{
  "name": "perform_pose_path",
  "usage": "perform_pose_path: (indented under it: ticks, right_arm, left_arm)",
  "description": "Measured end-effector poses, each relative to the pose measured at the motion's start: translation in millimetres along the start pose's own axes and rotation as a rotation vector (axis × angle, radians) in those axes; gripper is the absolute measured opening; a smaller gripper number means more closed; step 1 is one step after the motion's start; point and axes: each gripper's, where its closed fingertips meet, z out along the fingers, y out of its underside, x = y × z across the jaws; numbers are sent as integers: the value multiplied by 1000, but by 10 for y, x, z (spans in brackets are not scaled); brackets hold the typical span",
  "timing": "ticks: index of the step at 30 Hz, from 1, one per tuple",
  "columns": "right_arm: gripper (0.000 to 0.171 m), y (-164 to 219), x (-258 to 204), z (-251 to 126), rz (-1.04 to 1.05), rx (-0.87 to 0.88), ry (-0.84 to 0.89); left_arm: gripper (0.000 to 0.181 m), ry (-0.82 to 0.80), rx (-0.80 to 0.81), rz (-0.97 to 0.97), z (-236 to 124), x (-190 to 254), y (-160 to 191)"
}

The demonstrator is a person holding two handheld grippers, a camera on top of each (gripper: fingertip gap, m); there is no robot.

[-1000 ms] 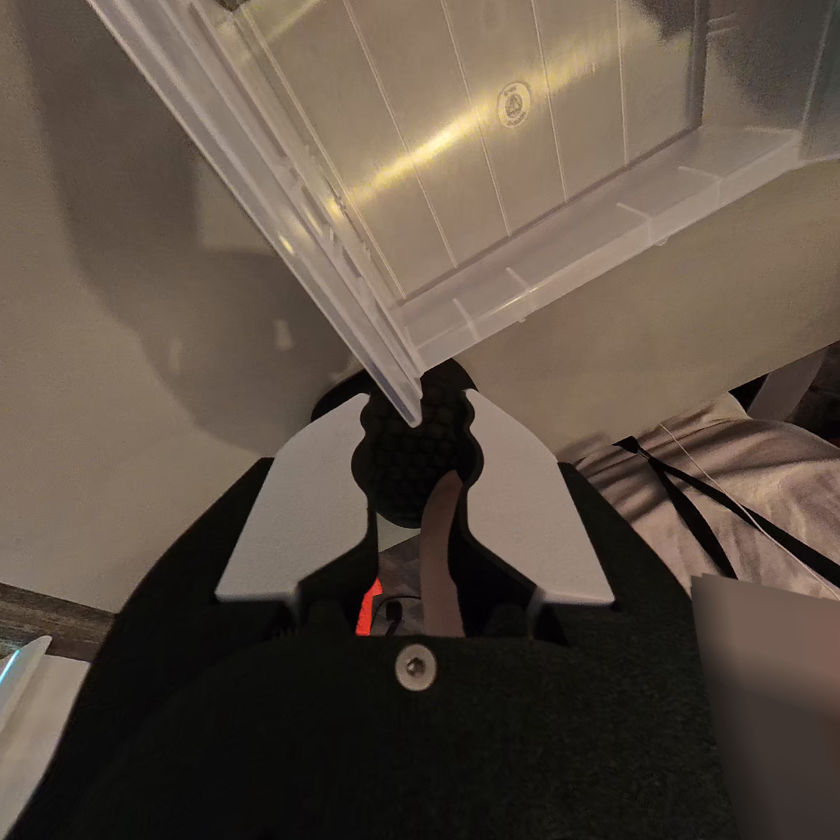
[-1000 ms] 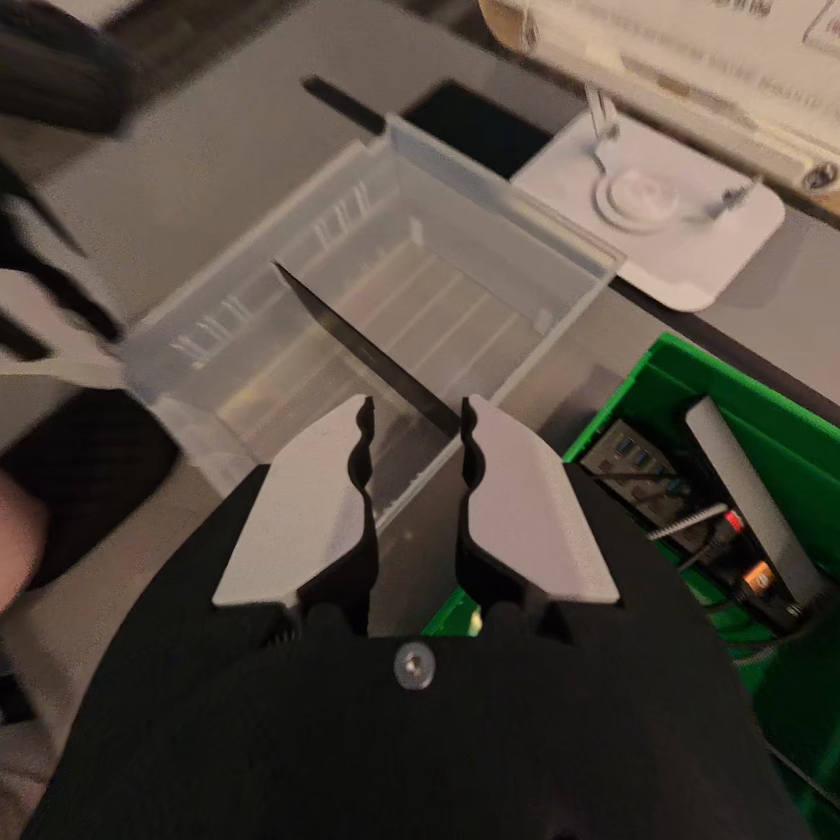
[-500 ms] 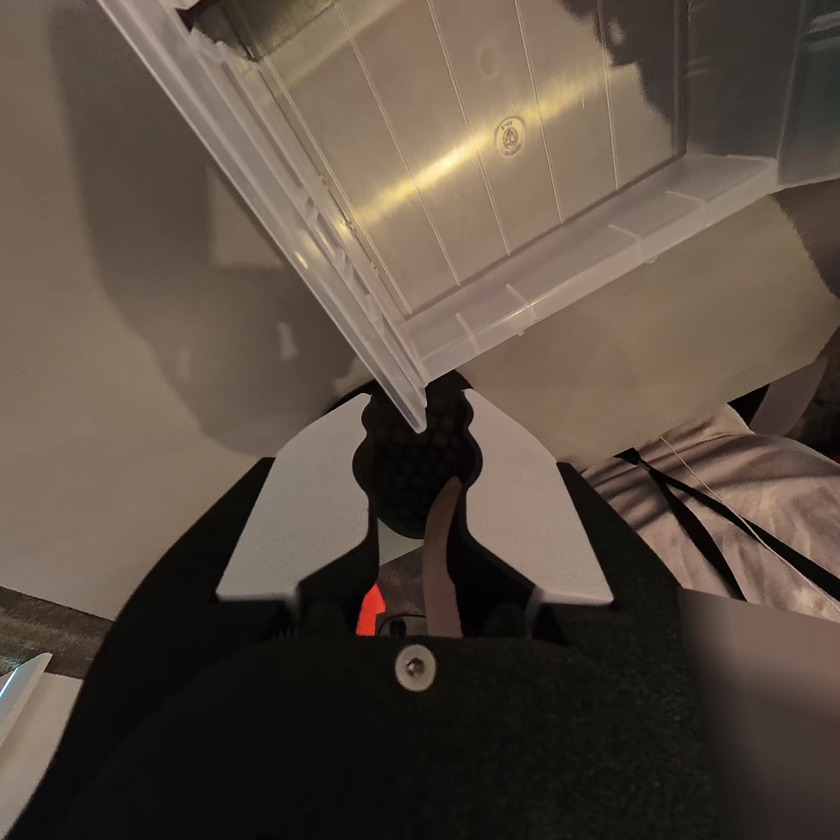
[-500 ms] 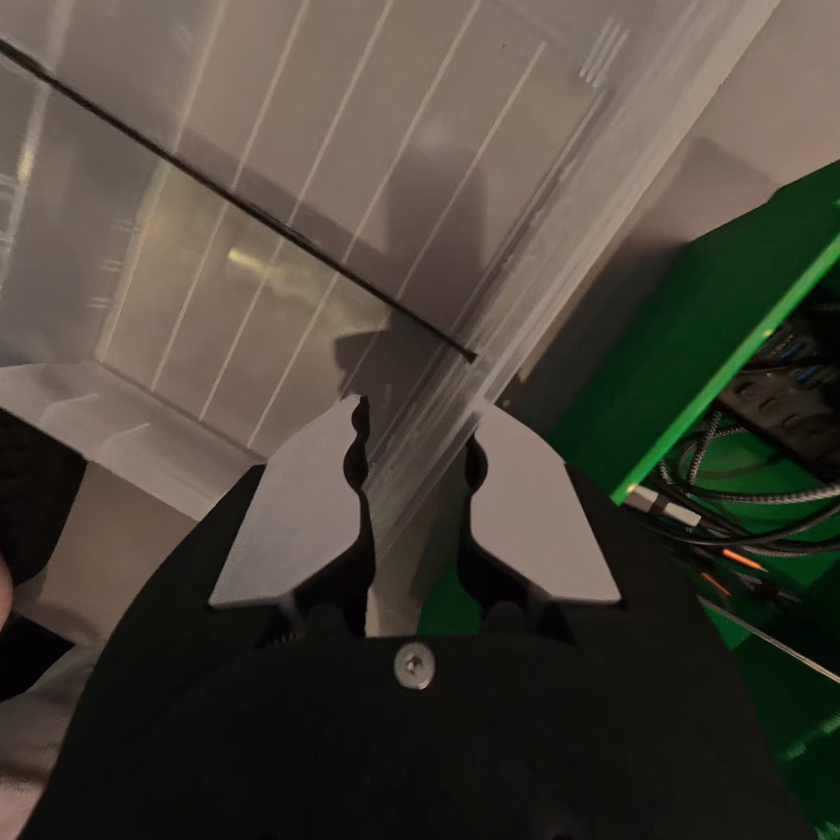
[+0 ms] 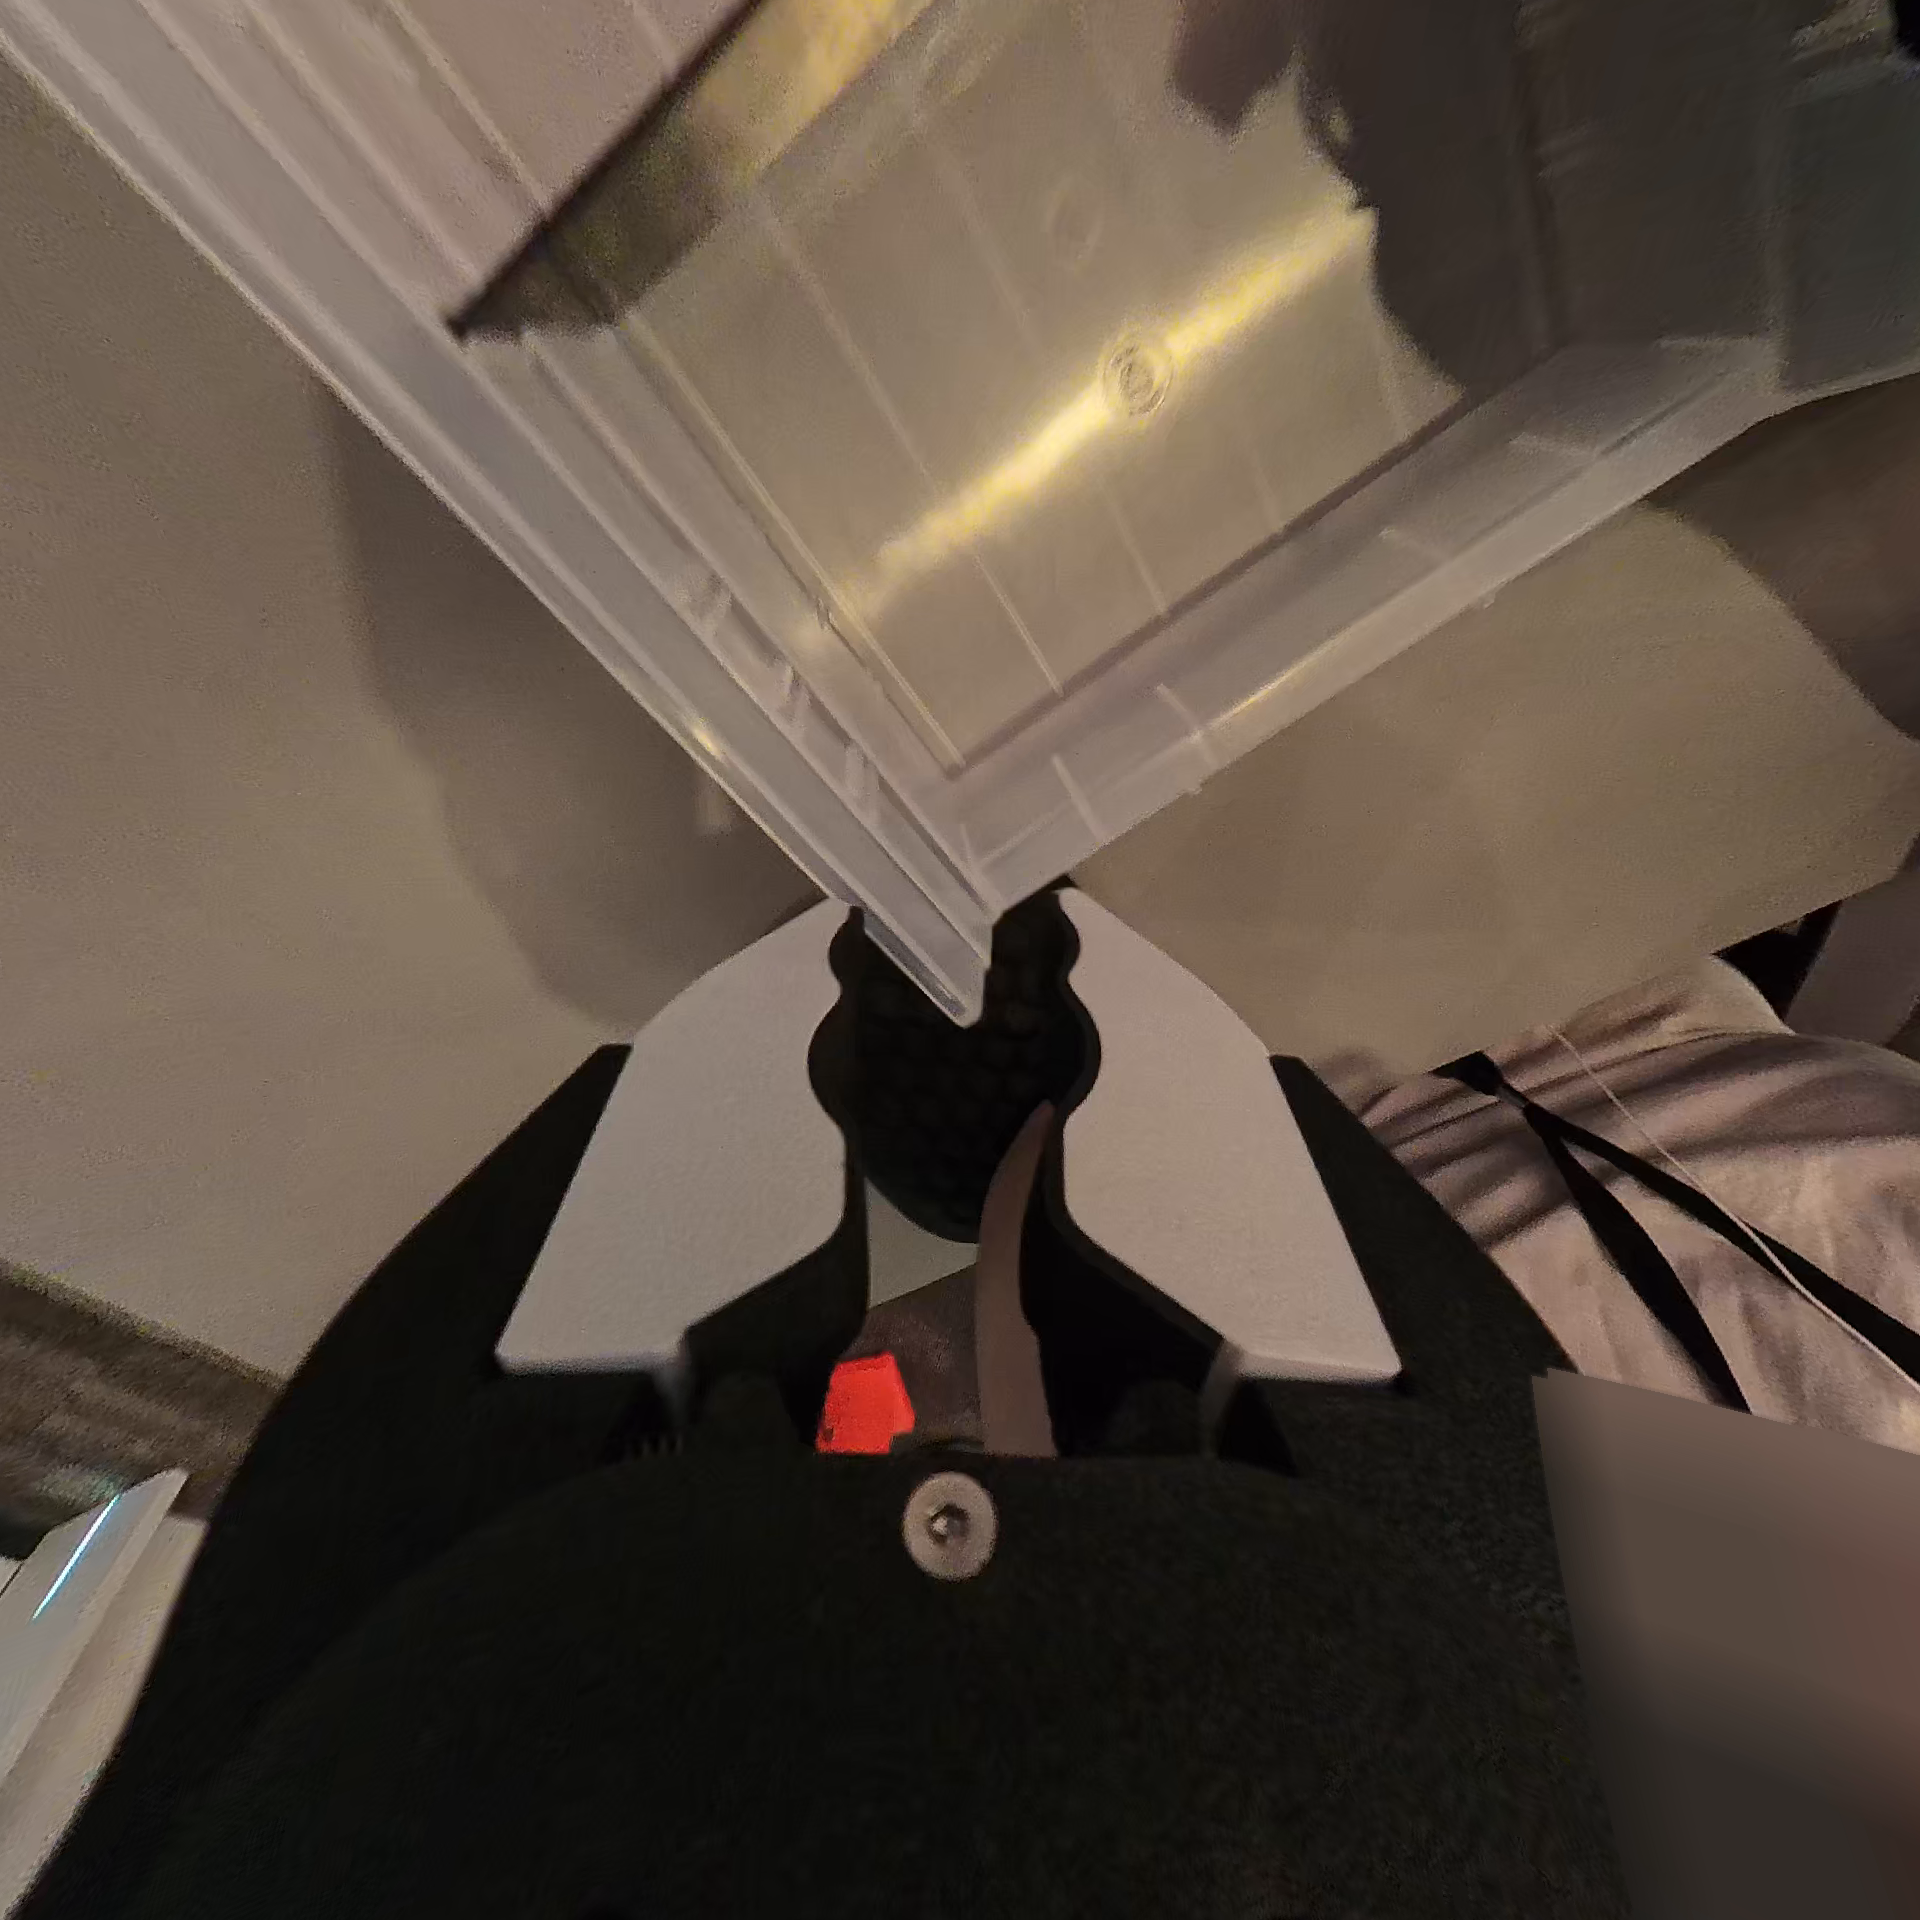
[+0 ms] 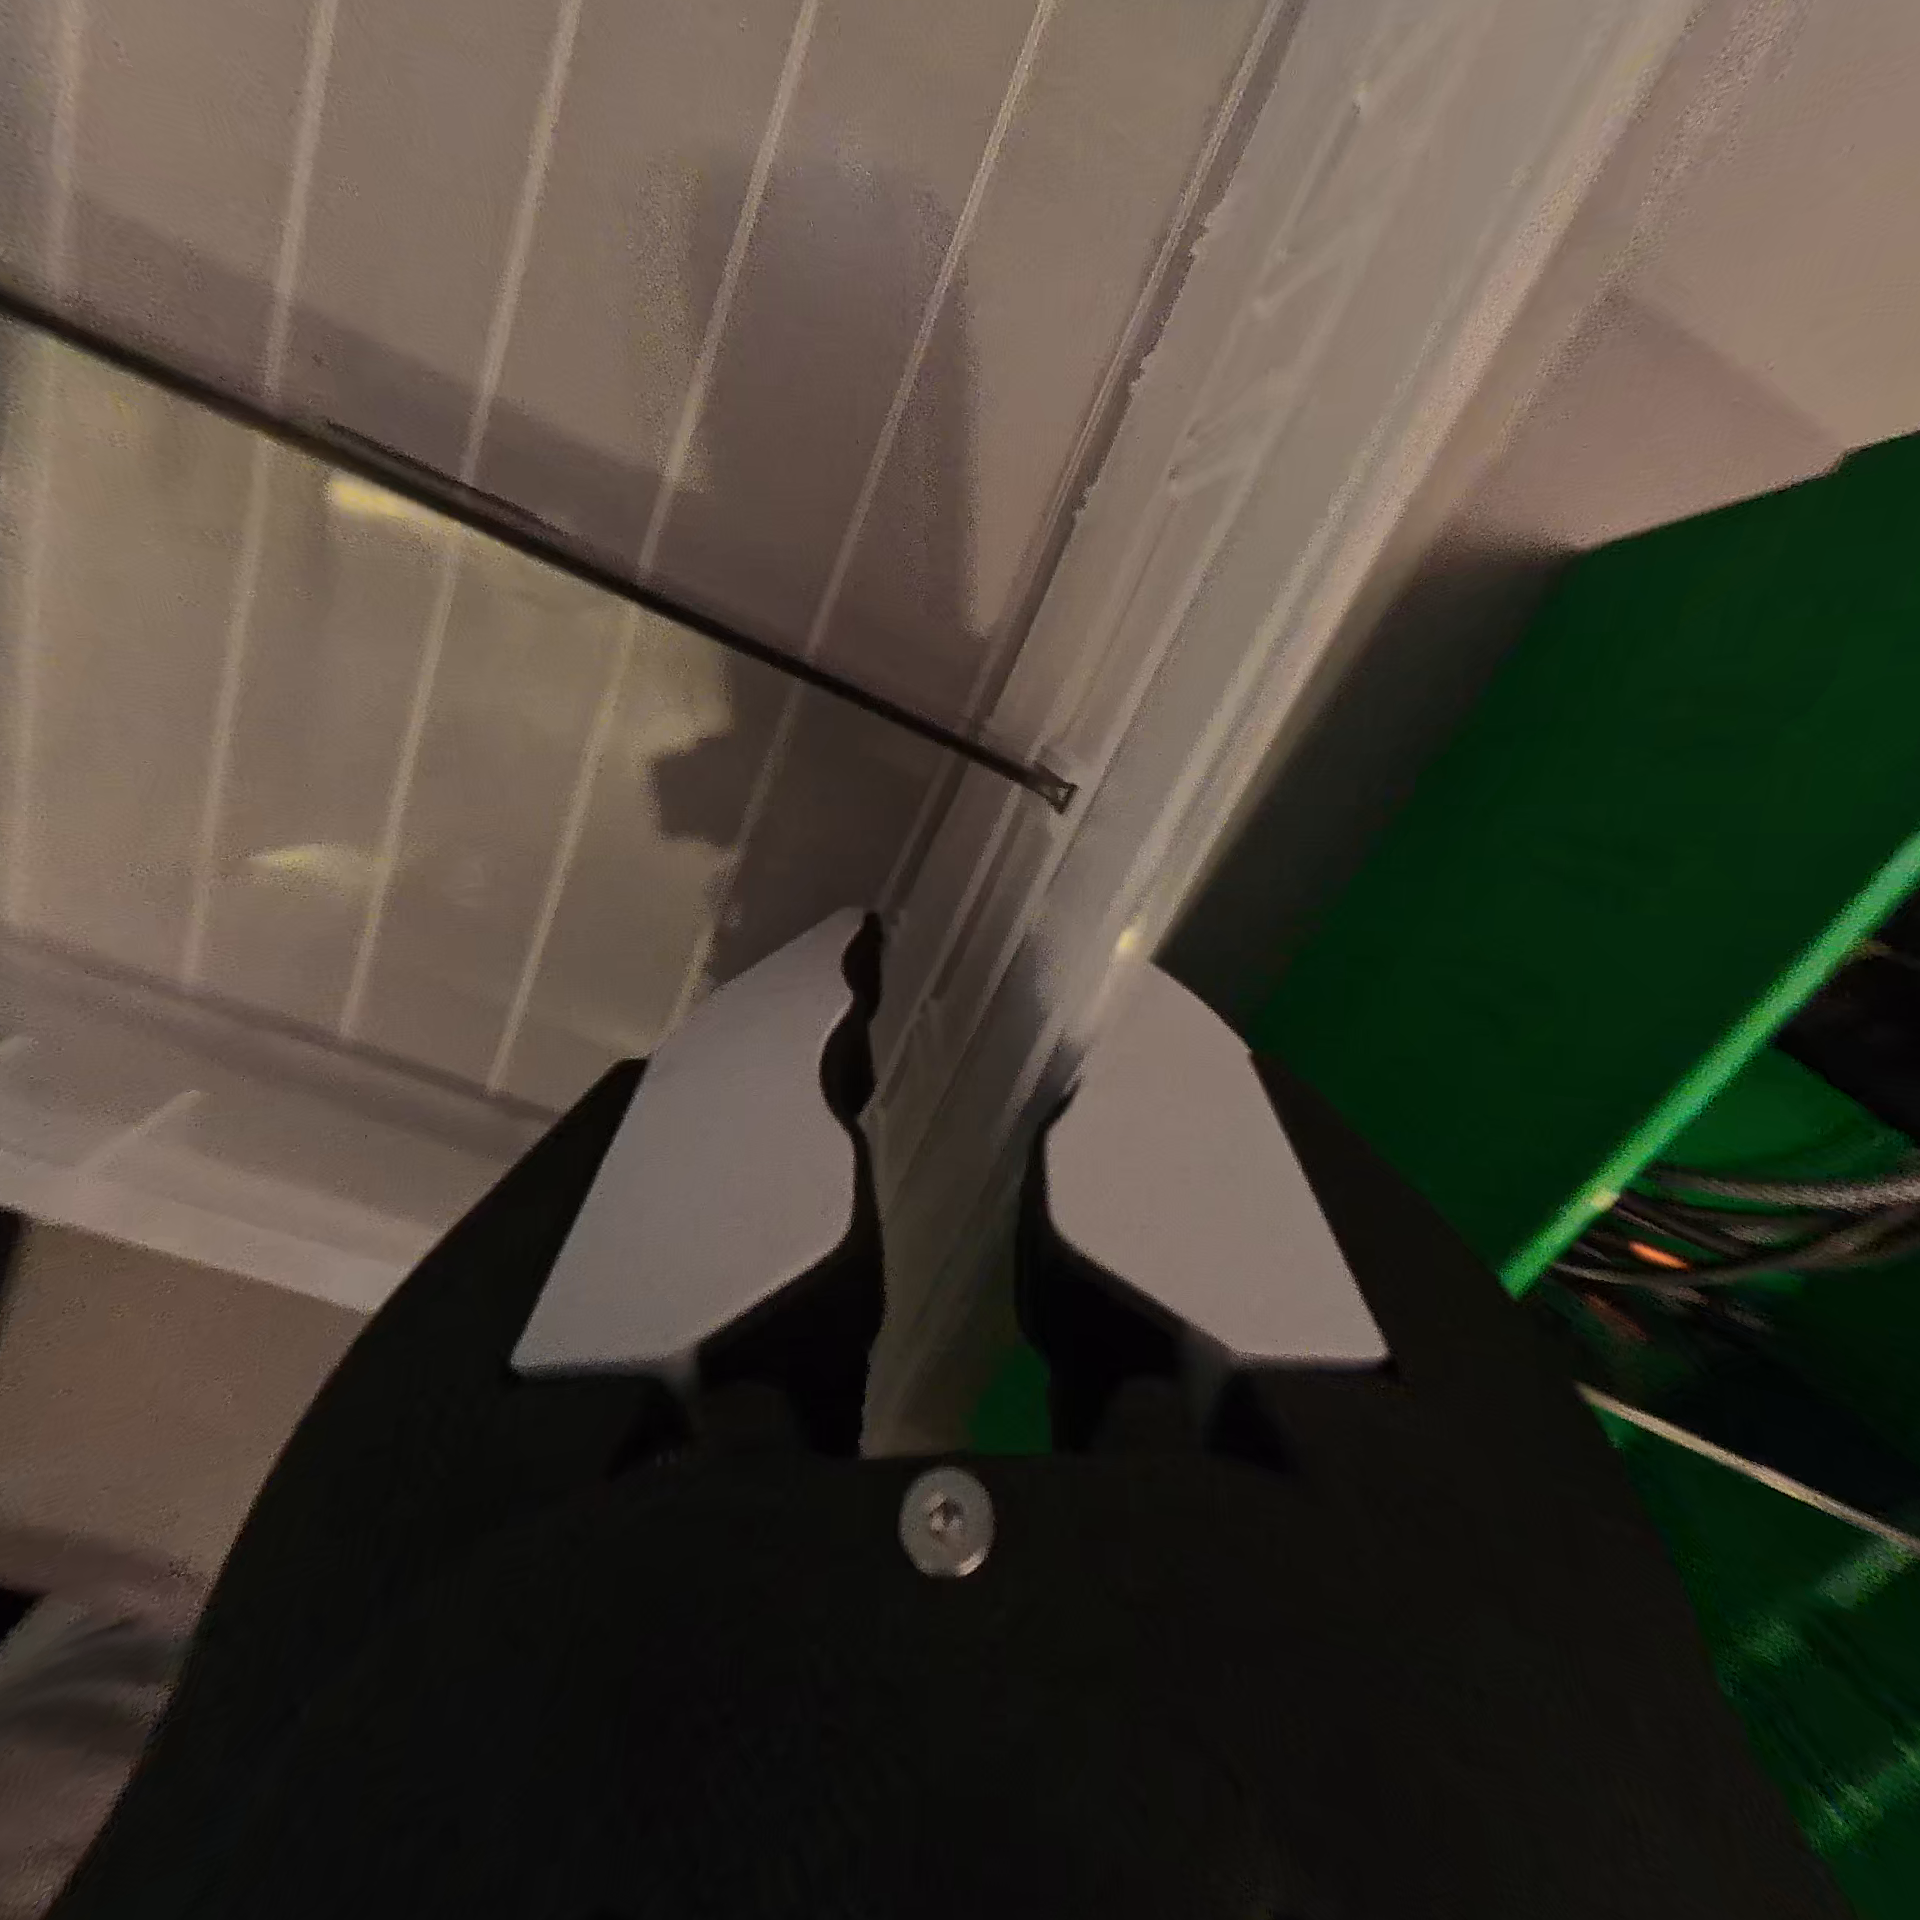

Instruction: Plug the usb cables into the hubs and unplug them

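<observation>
A: Both grippers are on the clear plastic bin [image 5: 1039, 436]. The left gripper [image 5: 951, 977] has its jaws clenched on the bin's corner rim, the edge wedged between the black dimpled pads.

B: And the right gripper [image 6: 961, 997]?

A: Its jaws straddle the bin's wall rim, apparently closing on it, but I cannot tell whether they are pinching yet; the view is blurred.

B: Where are the cables and hubs?

A: In the green bin [image 6: 1558, 852] just beside the clear one. Only a tangle of dark usb cables [image 6: 1745, 1216] shows over its edge; no hub is visible.

B: What might go wrong?

A: The clear bin looks empty, smooth and light. With 1 corner held and the other hold unsure, it could twist or slip out. Swinging it could also knock the green bin's wall.
</observation>
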Motion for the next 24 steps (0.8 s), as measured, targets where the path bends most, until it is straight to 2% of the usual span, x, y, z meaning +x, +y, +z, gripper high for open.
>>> perform_pose_path:
  ticks: [1,5,8,10,24]
  right_arm:
    - [13,-27,-56,-14,22,15,-68]
    - [7,-44,-151,13,-65,33,-136]
    - [10,65,-227,94,-83,-57,-179]
    - [7,143,-242,123,-110,-113,-178]
    - [5,168,-245,112,-186,-111,-214]
  left_arm:
    - [30,5,23,-2,-32,9,-5]
    - [30,-27,118,-19,-179,-20,2]
    - [30,-46,176,-24,-271,-18,-3]
    - [30,-59,189,-13,-297,4,4]
    - [30,-107,227,73,-359,121,-71]
